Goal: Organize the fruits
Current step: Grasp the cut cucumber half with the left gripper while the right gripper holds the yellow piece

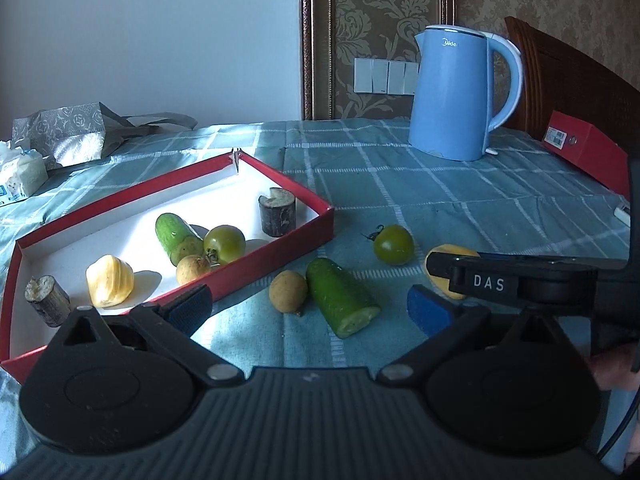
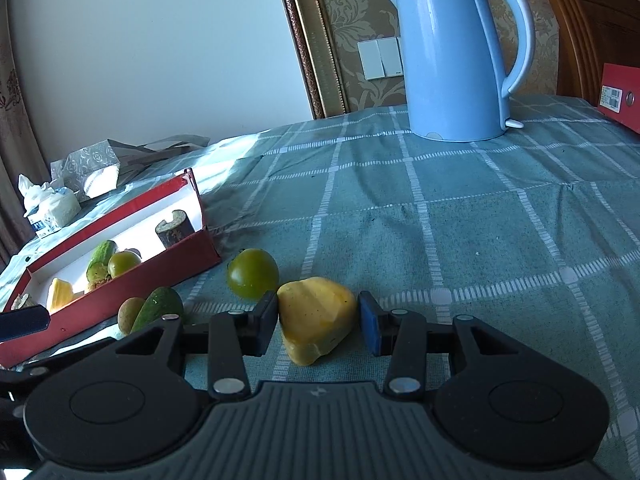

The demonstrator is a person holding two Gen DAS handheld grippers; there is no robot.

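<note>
Checked teal cloth covers the worktop [image 1: 460,200], with patterned wallpaper behind. Six pieces are already gathered in the red tray [image 1: 280,256]: two bark-covered stubs, a yellow chunk, a cucumber piece, a green tomato and a small brown fruit. Four are left on the cloth: a loose green tomato [image 2: 253,274], a cucumber half [image 1: 342,296], a brown fruit [image 1: 287,291] and a yellow piece [image 2: 316,318]. The yellow piece is bracketed by the right gripper [image 2: 318,326], its pads drawn close on both sides; contact at the 3 o'clock pad cannot be confirmed. The left gripper [image 1: 310,312] is held wide with nothing in it, the cucumber half lying just beyond. A blue kettle [image 1: 460,92] stands at 1 o'clock, well clear; a tissue pack and bag lie at 10 o'clock. The tray wall must be cleared.
</note>
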